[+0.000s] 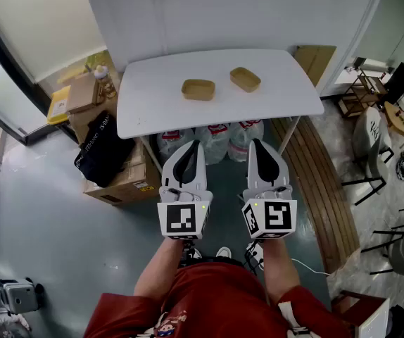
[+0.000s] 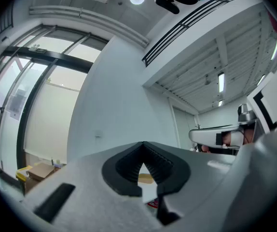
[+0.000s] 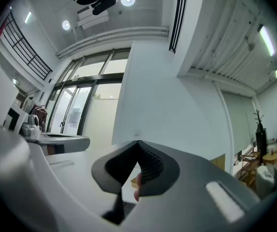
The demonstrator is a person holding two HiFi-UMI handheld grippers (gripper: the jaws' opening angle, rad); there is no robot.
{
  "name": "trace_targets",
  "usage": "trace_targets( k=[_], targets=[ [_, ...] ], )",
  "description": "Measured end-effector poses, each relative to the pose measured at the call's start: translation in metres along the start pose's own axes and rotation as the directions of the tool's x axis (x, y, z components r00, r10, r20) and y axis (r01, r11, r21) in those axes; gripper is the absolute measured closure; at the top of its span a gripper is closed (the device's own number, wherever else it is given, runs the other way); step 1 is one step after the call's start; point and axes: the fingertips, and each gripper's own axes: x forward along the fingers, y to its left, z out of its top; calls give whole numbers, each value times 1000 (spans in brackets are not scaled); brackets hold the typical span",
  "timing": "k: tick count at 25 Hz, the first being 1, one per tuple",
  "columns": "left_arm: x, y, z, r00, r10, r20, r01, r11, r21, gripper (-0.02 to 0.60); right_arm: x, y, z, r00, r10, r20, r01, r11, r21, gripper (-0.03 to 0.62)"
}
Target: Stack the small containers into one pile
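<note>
Two small brown containers sit apart on the white table: one near the middle, the other to its right and slightly farther back. My left gripper and right gripper hover side by side short of the table's near edge, over the floor. Both are shut with nothing between the jaws. In the left gripper view the closed jaws frame a sliver of a tan container. The right gripper view shows its closed jaws and a bit of a container.
Cardboard boxes and a black bag stand at the table's left. Filled plastic bags lie under the table. Wooden boards lie on the floor to the right, with chairs and racks beyond them.
</note>
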Motion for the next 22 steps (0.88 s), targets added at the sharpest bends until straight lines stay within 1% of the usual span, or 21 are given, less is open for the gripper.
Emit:
trace_targets(
  k=[3, 12, 18, 22],
  targets=[
    [2, -3, 6, 1000, 1, 26, -1, 1000, -5, 580, -1, -2, 0, 1000, -2, 3, 2, 1000, 2, 594],
    [9, -16, -2, 1000, -1, -14, 1, 1000, 6, 580, -3, -15, -5, 1000, -2, 3, 2, 1000, 20, 594],
    [17, -33, -1, 1000, -3, 11, 3, 1000, 4, 580, -7, -28, -8, 1000, 10, 27, -11, 999, 43, 594],
    [22, -43, -4, 1000, 1, -12, -1, 1000, 6, 580, -9, -36, -6, 999, 26, 43, -28, 998, 51, 594]
  ],
)
